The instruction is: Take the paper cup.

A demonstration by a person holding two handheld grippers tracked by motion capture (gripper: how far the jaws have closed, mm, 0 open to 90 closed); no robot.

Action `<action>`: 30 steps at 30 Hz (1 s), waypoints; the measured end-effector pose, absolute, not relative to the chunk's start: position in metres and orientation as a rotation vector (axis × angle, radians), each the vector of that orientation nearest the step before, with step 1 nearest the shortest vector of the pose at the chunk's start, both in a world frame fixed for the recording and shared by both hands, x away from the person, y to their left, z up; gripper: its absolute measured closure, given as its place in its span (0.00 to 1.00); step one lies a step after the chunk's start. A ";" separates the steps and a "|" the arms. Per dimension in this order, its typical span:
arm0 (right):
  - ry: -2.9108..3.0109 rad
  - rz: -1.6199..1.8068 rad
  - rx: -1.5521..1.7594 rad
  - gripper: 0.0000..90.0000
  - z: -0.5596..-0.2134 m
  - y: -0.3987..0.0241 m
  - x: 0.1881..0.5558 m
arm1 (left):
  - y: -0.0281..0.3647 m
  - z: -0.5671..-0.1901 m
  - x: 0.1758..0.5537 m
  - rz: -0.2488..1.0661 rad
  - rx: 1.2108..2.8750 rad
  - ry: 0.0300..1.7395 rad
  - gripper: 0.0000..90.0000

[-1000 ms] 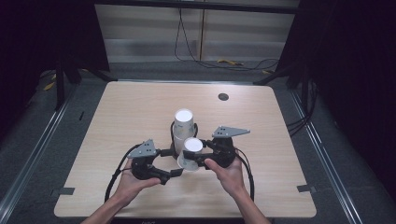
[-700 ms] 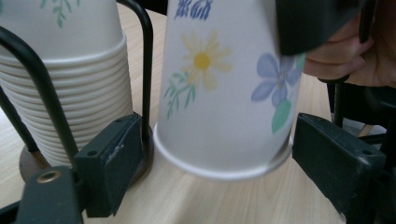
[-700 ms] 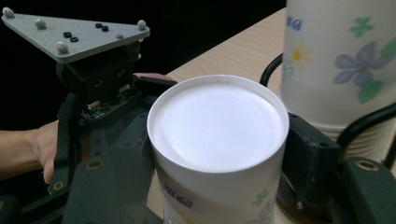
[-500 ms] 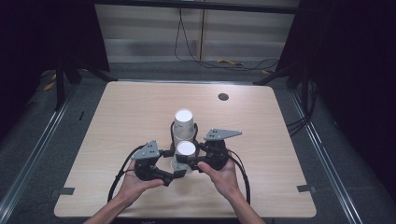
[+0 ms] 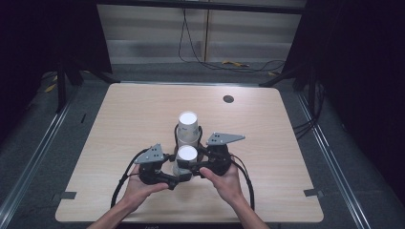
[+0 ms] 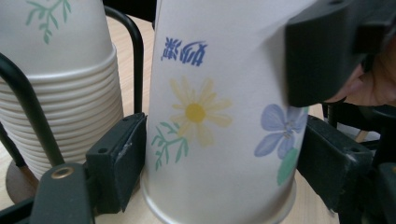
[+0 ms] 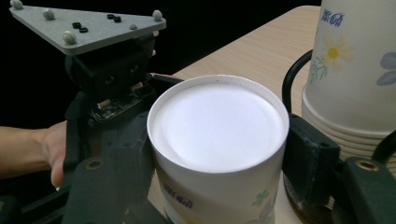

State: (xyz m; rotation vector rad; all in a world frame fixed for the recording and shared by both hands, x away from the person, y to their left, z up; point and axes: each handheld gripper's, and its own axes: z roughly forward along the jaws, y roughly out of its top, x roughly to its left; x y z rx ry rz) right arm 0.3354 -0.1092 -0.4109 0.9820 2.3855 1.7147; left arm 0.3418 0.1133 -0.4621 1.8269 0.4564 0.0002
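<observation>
Looking from the high view first: an upside-down paper cup (image 5: 187, 155) stands on the table (image 5: 267, 143) between the two grippers, just in front of the cup stack (image 5: 188, 128) in its wire holder. Left gripper (image 5: 174, 179) comes at the cup from the left and low, right gripper (image 5: 193, 167) from the right. Both hands sit about equally close. Cup axis is vertical, base up.

Left gripper view: cup (image 6: 224, 112) sits between the jaws, rim down on the wood. Left pad (image 6: 123, 163) touches the wall near the rim; the right pad looks in contact too, so I read it as pinching the cup low down. The other gripper's jaw overlaps the wall at upper right. Stack (image 6: 60, 84) is just beside, apart from the cup.

Right gripper view: cup base (image 7: 218, 123) faces the camera, jaws pressed on either side of the upper wall, so it's clamped on the cup. Left gripper (image 7: 112, 154) shows behind, on the cup's far side.

Judgement: with both holding one upright cup, low versus high, any next pull has to run along the vertical axis, or the thin wall will buckle.
</observation>
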 end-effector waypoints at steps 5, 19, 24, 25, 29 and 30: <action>2.385 1.719 0.992 0.38 -0.411 -0.109 0.335 | 0.112 -0.463 0.342 0.004 1.835 0.453 0.23; 2.400 1.729 0.982 0.32 -0.412 -0.109 0.336 | 0.114 -0.462 0.341 0.017 1.851 0.428 0.29; 2.420 1.719 0.986 0.28 -0.413 -0.109 0.337 | 0.115 -0.462 0.341 0.019 1.860 0.425 0.30; 2.421 1.717 0.986 0.26 -0.413 -0.109 0.337 | 0.116 -0.462 0.342 0.018 1.865 0.425 0.30; 2.421 1.725 0.984 0.23 -0.412 -0.111 0.338 | 0.117 -0.463 0.343 0.014 1.883 0.430 0.30; 2.420 1.724 0.984 0.22 -0.411 -0.111 0.338 | 0.117 -0.463 0.343 0.012 1.884 0.432 0.30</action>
